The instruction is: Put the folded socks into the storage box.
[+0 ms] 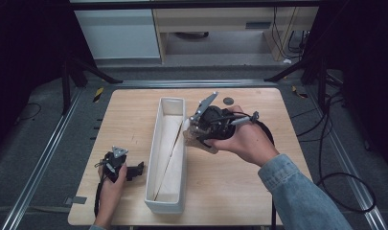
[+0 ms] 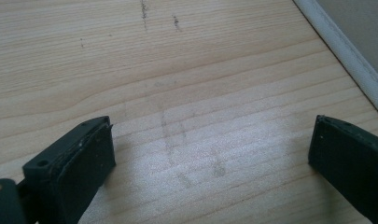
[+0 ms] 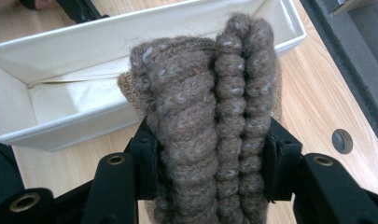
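A rolled brown knitted cloth (image 3: 210, 116) is squeezed between the two black jaws of my right gripper (image 3: 210, 161). In the high view the right gripper (image 1: 197, 134) holds this brown knitted cloth (image 1: 199, 140) just beside the right wall of a long white box (image 1: 155, 158), above the table. The white box (image 3: 51, 135) stands open behind the cloth, with a pale lining inside. My left gripper (image 1: 139, 168) rests on the table to the left of the box. Its jaws stand wide apart over bare wood, and nothing lies between the left gripper (image 2: 210, 158) jaws.
The wooden table (image 1: 230, 177) has free surface to the right of the box and in front. A small dark round disc (image 1: 228, 100) lies near the far edge. Black cables (image 1: 325, 158) trail off the right side.
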A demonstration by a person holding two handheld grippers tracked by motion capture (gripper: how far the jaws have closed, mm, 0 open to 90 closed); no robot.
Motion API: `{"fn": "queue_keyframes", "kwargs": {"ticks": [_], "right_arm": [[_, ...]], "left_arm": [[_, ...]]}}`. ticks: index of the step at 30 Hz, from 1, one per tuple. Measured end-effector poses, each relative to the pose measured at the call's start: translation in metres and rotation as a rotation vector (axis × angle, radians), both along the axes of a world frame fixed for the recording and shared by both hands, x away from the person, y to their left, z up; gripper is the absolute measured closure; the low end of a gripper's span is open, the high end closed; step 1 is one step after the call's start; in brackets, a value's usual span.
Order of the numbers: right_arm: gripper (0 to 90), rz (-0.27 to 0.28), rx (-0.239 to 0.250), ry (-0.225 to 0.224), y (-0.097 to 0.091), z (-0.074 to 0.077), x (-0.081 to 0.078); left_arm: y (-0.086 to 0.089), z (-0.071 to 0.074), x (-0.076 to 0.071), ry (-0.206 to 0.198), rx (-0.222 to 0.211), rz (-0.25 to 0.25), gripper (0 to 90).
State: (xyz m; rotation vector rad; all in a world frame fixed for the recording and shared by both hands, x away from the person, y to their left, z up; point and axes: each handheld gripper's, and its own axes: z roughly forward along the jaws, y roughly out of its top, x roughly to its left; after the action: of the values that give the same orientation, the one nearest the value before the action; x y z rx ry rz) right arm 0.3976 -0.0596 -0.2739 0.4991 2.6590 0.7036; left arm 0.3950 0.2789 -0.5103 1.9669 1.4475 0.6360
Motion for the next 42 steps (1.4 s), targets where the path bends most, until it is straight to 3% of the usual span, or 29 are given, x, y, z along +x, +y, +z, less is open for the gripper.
{"fn": "queue_keyframes", "kwargs": {"ticks": [19,42], "right_arm": [[50.1,0.045,0.042,0.026,0.025,0.008,-0.003],[50.0,0.110,0.054,0.055,0.061,-0.008,-0.013]], "left_arm": [[0.000,0.000,0.000,0.000,0.001,-0.001,0.0],[0.000,0.000,0.000,0.001,0.000,-0.002,0.0]]}}
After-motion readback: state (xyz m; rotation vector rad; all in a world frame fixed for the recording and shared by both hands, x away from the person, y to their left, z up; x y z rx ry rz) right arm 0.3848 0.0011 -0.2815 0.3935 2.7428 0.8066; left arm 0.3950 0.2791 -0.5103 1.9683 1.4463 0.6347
